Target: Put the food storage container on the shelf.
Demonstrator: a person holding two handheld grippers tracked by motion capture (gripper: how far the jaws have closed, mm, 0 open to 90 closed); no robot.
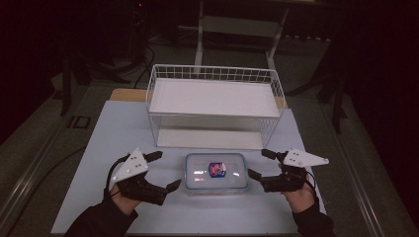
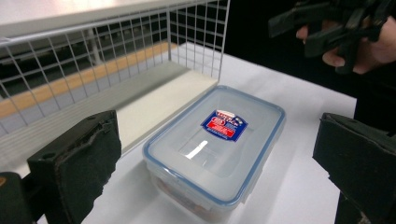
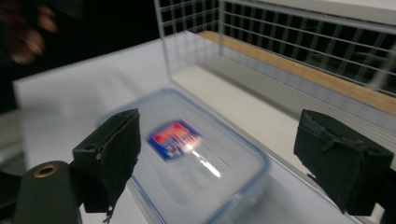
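Observation:
A clear lidded food container (image 1: 216, 172) with a blue rim seal and a red-and-blue label lies flat on the white tabletop, just in front of the wire rack. My left gripper (image 1: 168, 170) stands open at its left end, jaws apart and off the box. My right gripper (image 1: 257, 163) stands open at its right end, also clear of it. In the left gripper view the container (image 2: 217, 149) lies beyond the wide-spread jaws of the left gripper (image 2: 219, 126), with the other gripper (image 2: 303, 28) held above the far end. In the right gripper view the container (image 3: 196, 158) appears blurred beneath the open right gripper (image 3: 219, 123).
A white wire rack (image 1: 215, 98) with a flat white shelf stands right behind the container, its lower opening facing me. The white table surface (image 1: 113, 148) extends to either side. Dark floor, cables and a metal frame lie beyond the table.

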